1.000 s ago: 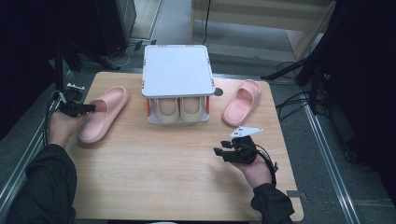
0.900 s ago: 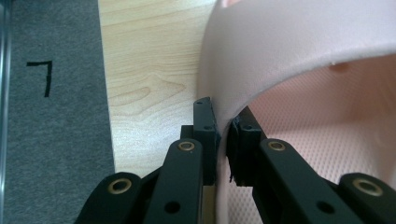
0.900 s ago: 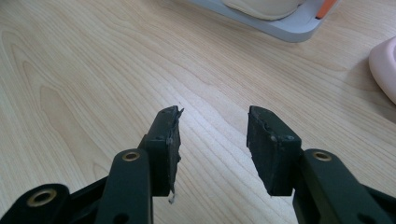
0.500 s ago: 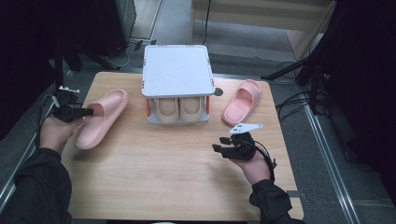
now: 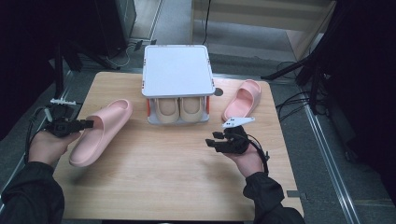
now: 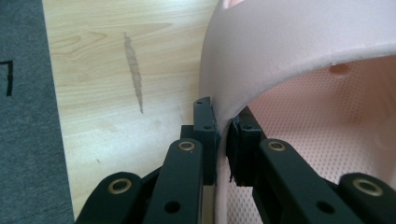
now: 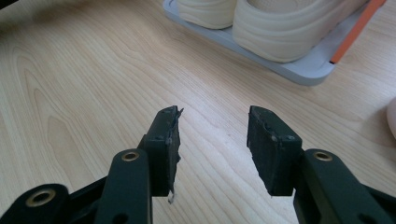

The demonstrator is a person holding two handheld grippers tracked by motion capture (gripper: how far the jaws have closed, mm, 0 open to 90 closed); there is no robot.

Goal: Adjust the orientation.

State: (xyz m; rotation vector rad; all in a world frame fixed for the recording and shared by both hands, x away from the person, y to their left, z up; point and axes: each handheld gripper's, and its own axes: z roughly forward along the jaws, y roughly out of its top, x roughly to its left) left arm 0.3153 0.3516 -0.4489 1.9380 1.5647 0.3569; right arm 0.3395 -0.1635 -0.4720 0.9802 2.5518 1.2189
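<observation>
Looking down from the high view: I am holding a gripper in each hand over the wooden table [image 5: 154, 172].
Left gripper [image 5: 88, 124]: I am pinching the strap of a pink slipper [image 5: 100, 130] with it at the table's left side, my left hand [image 5: 46, 144] behind it.
Right gripper [image 5: 214, 140]: I am holding it in my right hand [image 5: 245, 156] above bare wood at the right, with nothing between the jaws.
Shoe rack [image 5: 176, 72]: it is sitting at the far middle of the table, sheltering a pair of cream shoes [image 5: 179, 109] under its white top.
Second pink slipper [image 5: 241, 99]: it is lying just right of the rack, apart from my right gripper.

Looking along the left gripper view: the left gripper [image 6: 222, 135] is clamping the slipper.
Jaws: they are squeezing the edge of the pink slipper's [image 6: 299, 51] strap, one jaw outside and one inside.
Table [image 6: 121, 70]: it is showing at the left, below the slipper.

Looking along the right gripper view: the right gripper [image 7: 213, 135] is standing spread apart.
Jaws: they are gaping over bare table [image 7: 84, 79], gripping nothing.
Cream shoes [image 7: 275, 23]: they are resting on the rack's [image 7: 303, 70] grey base, ahead of the jaws and apart from them.
</observation>
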